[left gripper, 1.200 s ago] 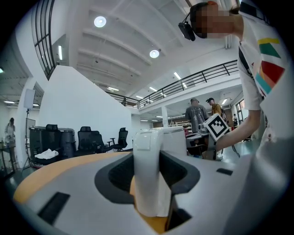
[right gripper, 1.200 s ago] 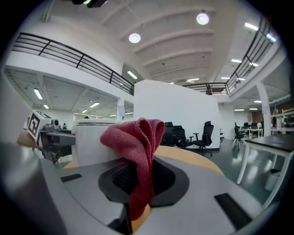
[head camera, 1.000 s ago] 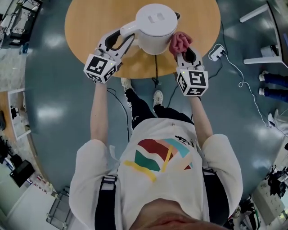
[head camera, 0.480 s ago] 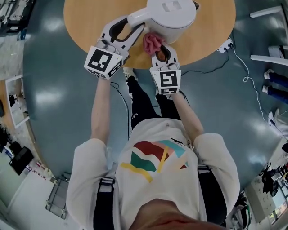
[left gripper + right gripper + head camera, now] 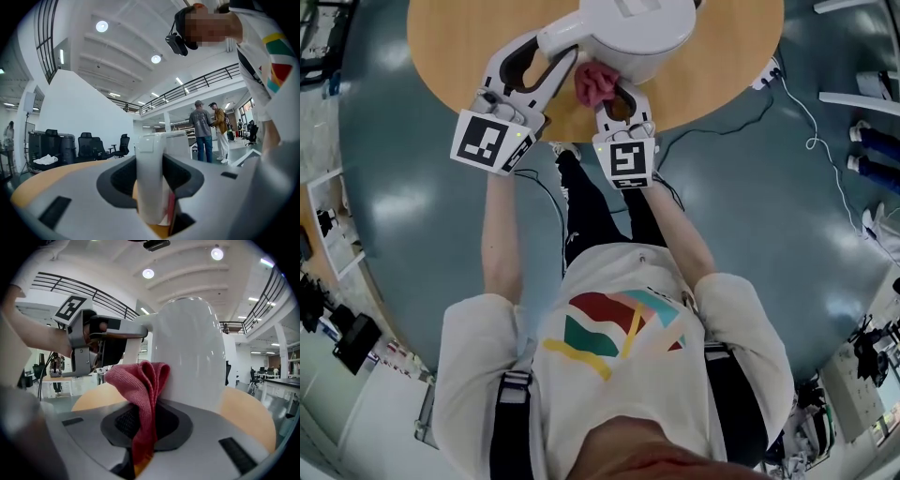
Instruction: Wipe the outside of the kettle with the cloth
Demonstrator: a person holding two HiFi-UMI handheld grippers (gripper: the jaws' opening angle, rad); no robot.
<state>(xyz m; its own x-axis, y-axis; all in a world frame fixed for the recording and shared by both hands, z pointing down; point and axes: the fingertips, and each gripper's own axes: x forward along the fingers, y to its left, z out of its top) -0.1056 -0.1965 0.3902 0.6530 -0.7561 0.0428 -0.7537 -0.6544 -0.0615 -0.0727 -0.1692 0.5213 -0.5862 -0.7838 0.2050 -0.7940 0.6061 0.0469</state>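
Observation:
A white kettle stands near the front edge of a round wooden table. My left gripper is shut on the kettle's white handle, which fills the gap between its jaws in the left gripper view. My right gripper is shut on a bunched red cloth. The cloth rests against the lower near side of the kettle body, just right of the handle. In the right gripper view the left gripper shows at the left, on the handle.
A black cable runs off the table to a white plug on the blue-grey floor. The table edge lies close under both grippers. Two people stand far off. Office chairs stand beyond the table.
My right gripper has carried the red cloth from the kettle's right side leftward round to its near side, next to the handle. The left gripper has kept its hold on the handle.

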